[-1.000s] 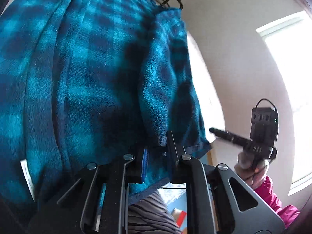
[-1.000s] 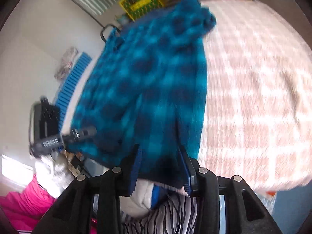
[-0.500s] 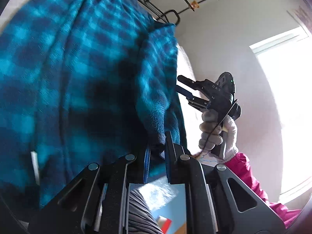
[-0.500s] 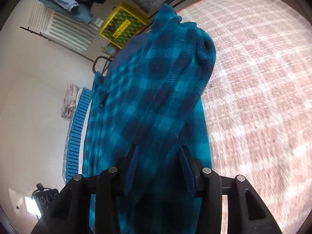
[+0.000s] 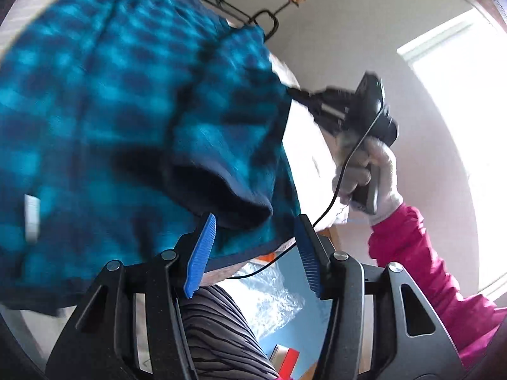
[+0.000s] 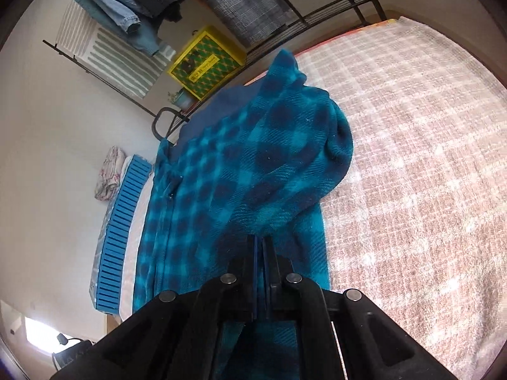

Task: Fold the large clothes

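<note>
1. On the bed (image 6: 427,158), across its checked cover: lay a large blue plaid fleece garment (image 6: 240,171), running from the near edge of the bed toward the metal rack (image 6: 285,22) at its far end.
2. At the near hem of that garment: sat the right gripper (image 6: 260,243), jaws pressed together and pinching a raised fold of fleece.
3. Beside the same garment, at a dark-lined cuff (image 5: 228,196): hung the left gripper (image 5: 253,253), jaws spread wide with blue pads bare, gripping nothing, though the cuff drooped just between the tips.
4. Judged to handle as thick, soft, limp and fairly light pile; unlikely to slip from ribbed pads, but sure to sag and bunch wherever left unsupported.
5. Best taken at bound edges, meaning cuff, hem or corner, where several layers give the pads something firm; a single mid-panel pinch would probably only tent the cloth.
6. Beyond the garment, against the wall: seen the yellow crate (image 6: 206,60) and folded clothes on the rack, untouched.
</note>
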Demonstrator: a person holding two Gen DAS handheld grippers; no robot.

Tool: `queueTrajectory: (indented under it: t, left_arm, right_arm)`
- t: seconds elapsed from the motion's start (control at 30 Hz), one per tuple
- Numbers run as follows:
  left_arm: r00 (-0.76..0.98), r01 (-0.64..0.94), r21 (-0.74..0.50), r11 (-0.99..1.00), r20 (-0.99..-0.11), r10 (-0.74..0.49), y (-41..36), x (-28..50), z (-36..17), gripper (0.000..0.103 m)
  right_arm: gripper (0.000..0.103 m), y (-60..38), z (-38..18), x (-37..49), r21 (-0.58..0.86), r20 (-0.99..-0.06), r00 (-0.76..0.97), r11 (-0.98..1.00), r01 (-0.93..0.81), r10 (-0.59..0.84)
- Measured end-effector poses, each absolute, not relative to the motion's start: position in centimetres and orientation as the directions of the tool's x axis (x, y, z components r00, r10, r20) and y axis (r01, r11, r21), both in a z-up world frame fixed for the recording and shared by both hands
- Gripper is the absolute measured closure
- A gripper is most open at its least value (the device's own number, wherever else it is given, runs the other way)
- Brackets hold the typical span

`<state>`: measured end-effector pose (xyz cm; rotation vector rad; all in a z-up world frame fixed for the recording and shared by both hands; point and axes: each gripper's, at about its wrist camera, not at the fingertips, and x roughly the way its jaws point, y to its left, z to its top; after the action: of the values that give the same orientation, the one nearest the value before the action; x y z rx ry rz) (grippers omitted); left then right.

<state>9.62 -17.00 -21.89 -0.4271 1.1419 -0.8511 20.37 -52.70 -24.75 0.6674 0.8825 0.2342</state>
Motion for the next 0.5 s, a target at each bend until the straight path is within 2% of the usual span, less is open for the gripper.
queueTrajectory:
  t: [0.17, 0.2, 0.23, 0.33, 0.5]
  left_arm:
    - [0.178, 0.392, -0.651, 0.650, -0.639, -0.748, -21.0, 10.4, -22.9, 0.053]
    - [0.172, 0.385, -0.663, 0.642, -0.632, -0.756, -21.3, 10.7, -23.4, 0.064]
    - [0.152, 0.374, -0.677, 0.634, -0.630, -0.762, -21.7, 11.0, -23.7, 0.100]
    - [0.128, 0.353, -0.728, 0.588, -0.585, -0.801, -22.0, 10.8, -23.2, 0.101]
    - [0.121, 0.440, -0.726, 0.529, -0.536, -0.836, -23.2, 9.0, -20.0, 0.101]
  right_arm:
    - [0.102, -52.7, -25.6, 20.5, 0.595, -0.670, 0.600, 0.800, 0.082, 0.437]
    - [0.102, -52.6, -25.9, 20.6, 0.593, -0.675, 0.596, 0.801, 0.085, 0.436]
    - [0.102, -52.7, -26.0, 20.5, 0.588, -0.680, 0.593, 0.804, 0.089, 0.432]
    - [0.102, -52.8, -25.8, 20.5, 0.575, -0.687, 0.591, 0.813, 0.088, 0.422]
    - [0.102, -52.9, -23.7, 20.4, 0.521, -0.700, 0.594, 0.852, 0.043, 0.397]
